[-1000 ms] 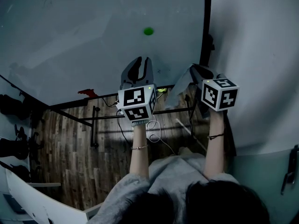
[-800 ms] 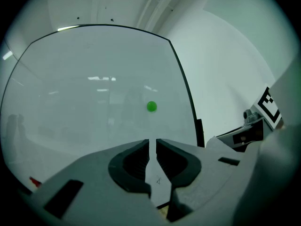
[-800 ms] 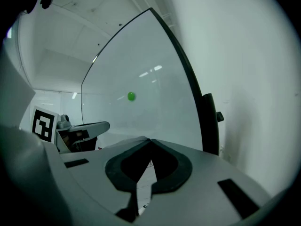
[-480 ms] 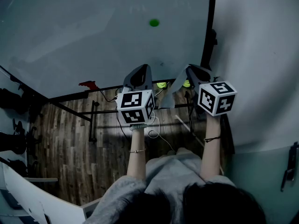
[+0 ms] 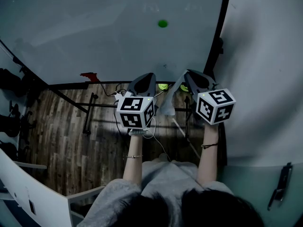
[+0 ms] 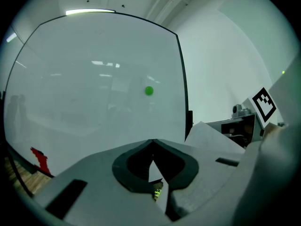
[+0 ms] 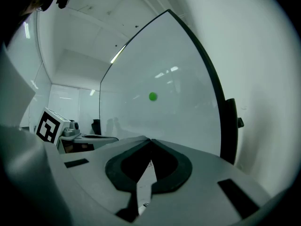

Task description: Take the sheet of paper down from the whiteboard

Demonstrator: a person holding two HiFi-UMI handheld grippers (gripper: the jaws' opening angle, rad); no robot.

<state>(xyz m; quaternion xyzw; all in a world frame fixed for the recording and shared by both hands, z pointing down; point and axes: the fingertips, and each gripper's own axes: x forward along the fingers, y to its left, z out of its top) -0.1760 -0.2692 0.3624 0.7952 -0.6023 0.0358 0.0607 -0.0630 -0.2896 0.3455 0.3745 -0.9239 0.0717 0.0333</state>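
**Paper's off the board, both grippers on it now**

Going left to right; the whiteboard (image 5: 94,32) fills the top of my head view, with a small red thing (image 5: 89,76) sitting at its bottom edge, can't tell what it is; a green magnet (image 5: 163,23) is on the board higher up, with nothing under it.

My left gripper (image 5: 146,75) has just been closing, and its jaws now meet at the tips; in the left gripper view there's a pale sliver of the sheet pinched between them, so I'd call that a grip on the sheet of paper (image 5: 169,100). I reckon I brought the left in so the loose side wouldn't flap or fold over.

The sheet itself is off the board; it hangs in the air between the two grippers, in front of the board's lower edge and above the wooden floor (image 5: 61,141). It's not flat to my head camera; it looks bowed, one end up by the right gripper and the other slanting down toward the left one, so my guess is its long axis runs roughly across from one gripper to the other. Which face points at me I can't tell.

My right gripper (image 5: 189,73) is clamped shut on the sheet too; its view shows a strip of paper running between the jaws.
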